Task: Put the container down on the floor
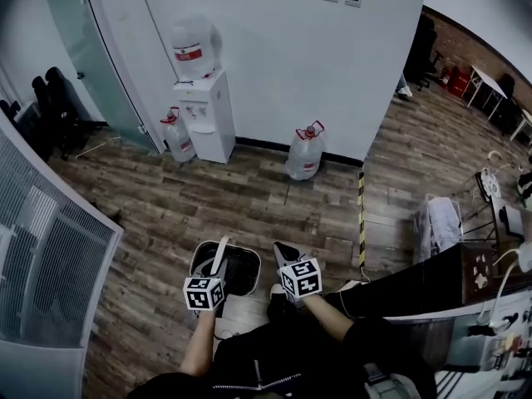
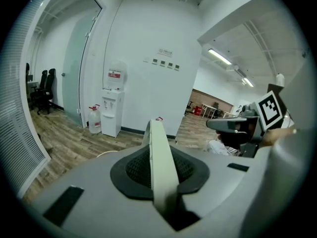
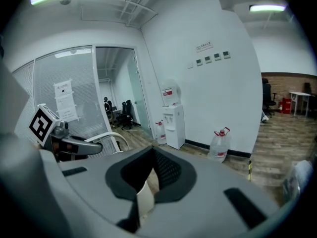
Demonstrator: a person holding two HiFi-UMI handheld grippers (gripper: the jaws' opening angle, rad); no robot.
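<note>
Looking down in the head view, I count one black mesh container with a white rim (image 1: 241, 266), low by my feet between two grippers, left gripper (image 1: 212, 283) and right gripper (image 1: 291, 264); I can't tell whether it touches the floor. Beyond it are three clear water bottles (image 1: 305, 152). In the left gripper view, the jaws pinch one white handle strap (image 2: 161, 167). In the right gripper view, the jaws clamp a second white strap (image 3: 144, 200).

You stand on a floor (image 1: 274, 198) of dark wood planks that runs up to a white wall. Against that wall a white water dispenser (image 1: 204, 115) stands on the planks, with a red-capped water bottle (image 1: 176, 137) just beside it on its left. A second water bottle (image 1: 305, 152) stands alone further right, at the foot of the same wall. A yellow-and-black striped strip (image 1: 362, 219) lies flat on the boards to your right. Black office chairs (image 1: 54, 98) stand at the far left.
</note>
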